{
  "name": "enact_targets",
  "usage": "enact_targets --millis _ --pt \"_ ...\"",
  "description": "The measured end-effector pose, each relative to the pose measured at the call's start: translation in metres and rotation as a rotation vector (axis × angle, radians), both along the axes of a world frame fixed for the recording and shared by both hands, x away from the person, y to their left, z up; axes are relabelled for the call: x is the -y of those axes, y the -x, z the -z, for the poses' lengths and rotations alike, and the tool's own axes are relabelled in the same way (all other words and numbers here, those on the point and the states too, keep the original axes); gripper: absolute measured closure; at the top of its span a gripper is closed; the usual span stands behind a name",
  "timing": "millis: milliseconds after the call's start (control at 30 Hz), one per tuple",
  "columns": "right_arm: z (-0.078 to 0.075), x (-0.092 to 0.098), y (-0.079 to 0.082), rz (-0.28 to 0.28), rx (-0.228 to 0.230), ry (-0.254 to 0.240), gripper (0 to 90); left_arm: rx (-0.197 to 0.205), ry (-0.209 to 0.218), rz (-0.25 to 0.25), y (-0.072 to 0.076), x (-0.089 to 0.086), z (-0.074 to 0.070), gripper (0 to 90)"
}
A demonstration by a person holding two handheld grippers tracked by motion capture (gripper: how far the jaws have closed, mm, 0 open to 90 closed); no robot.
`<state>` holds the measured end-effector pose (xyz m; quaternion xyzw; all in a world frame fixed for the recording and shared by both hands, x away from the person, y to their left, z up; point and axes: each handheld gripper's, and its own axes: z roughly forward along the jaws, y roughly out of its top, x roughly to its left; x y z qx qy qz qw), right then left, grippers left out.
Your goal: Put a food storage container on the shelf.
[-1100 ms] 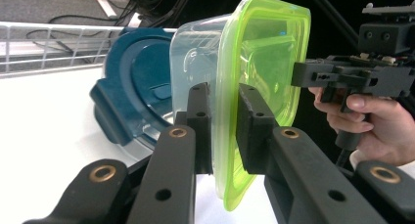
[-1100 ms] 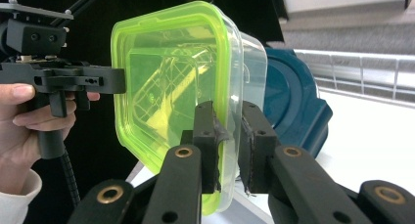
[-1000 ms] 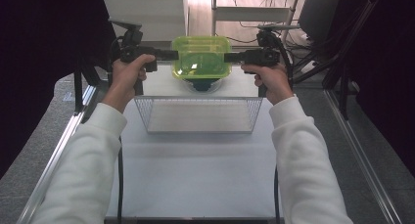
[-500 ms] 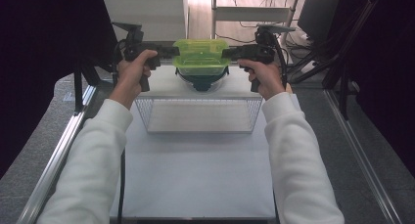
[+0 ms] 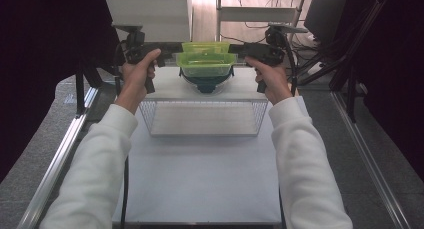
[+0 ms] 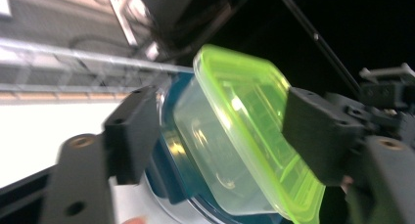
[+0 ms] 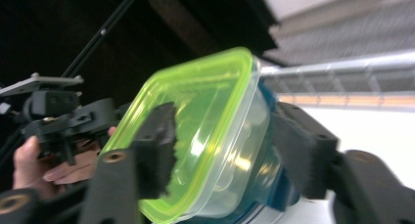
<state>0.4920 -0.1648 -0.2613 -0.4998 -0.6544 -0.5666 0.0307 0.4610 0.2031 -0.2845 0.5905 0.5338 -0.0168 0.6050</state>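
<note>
Now container btwn grippers, unclamped.

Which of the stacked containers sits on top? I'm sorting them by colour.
The clear container with the lime-green lid sits on top; the dark teal one lies beneath it, on the white shelf.

Count, high view: two green-lidded clear containers, stacked at 12 o'clock, second one just behind. One dark teal bowl beneath. One wire basket at centre. Two grippers: left at 11 o'clock, right at 1 o'clock.
</note>
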Motion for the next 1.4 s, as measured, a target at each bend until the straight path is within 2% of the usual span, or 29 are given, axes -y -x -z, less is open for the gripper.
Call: enact_targets --millis 100,167,233,333,433,533,567,667,833,1000,1100,1233,1400 --pt "-0.005 0.008 0.011 -0.03 0.079 0.003 30.2 0.038 -0.029 -0.005 0.014 -0.008 -0.008 23.5" --pt "-0.007 0.015 0.024 -0.056 0.145 0.039 27.3 0.075 -0.07 0.012 0.027 -0.012 -0.013 23.5" --pt "-0.007 0.022 0.035 -0.076 0.175 0.066 26.1 0.108 -0.098 0.019 0.04 -0.015 -0.016 22.5" --pt "-0.004 0.03 0.051 -0.1 0.203 0.1 25.4 0.137 -0.091 0.04 0.062 -0.019 -0.014 22.0" --pt "-0.001 0.035 0.065 -0.121 0.212 0.121 25.4 0.153 -0.132 0.054 0.079 -0.02 -0.01 21.4" --pt "0.001 0.035 0.076 -0.147 0.227 0.14 25.3 0.155 -0.148 0.071 0.089 -0.02 -0.005 20.7" --pt "0.001 0.035 0.08 -0.151 0.237 0.159 25.4 0.161 -0.165 0.068 0.092 -0.019 -0.004 20.5" --pt "0.003 0.035 0.09 -0.163 0.255 0.174 25.3 0.174 -0.205 0.071 0.103 -0.018 0.0 19.4" --pt "0.014 0.038 0.108 -0.177 0.278 0.227 25.4 0.194 -0.238 0.083 0.125 -0.016 0.01 19.1" --pt "0.035 0.046 0.13 -0.175 0.294 0.262 25.5 0.213 -0.292 0.095 0.154 -0.013 0.029 19.3" --pt "0.051 0.051 0.143 -0.168 0.288 0.288 25.5 0.209 -0.324 0.103 0.173 -0.01 0.048 19.4" --pt "0.076 0.058 0.164 -0.164 0.291 0.318 25.4 0.195 -0.335 0.115 0.195 -0.005 0.073 19.5" --pt "0.112 0.071 0.192 -0.143 0.286 0.333 25.4 0.165 -0.414 0.112 0.218 -0.002 0.107 19.3"
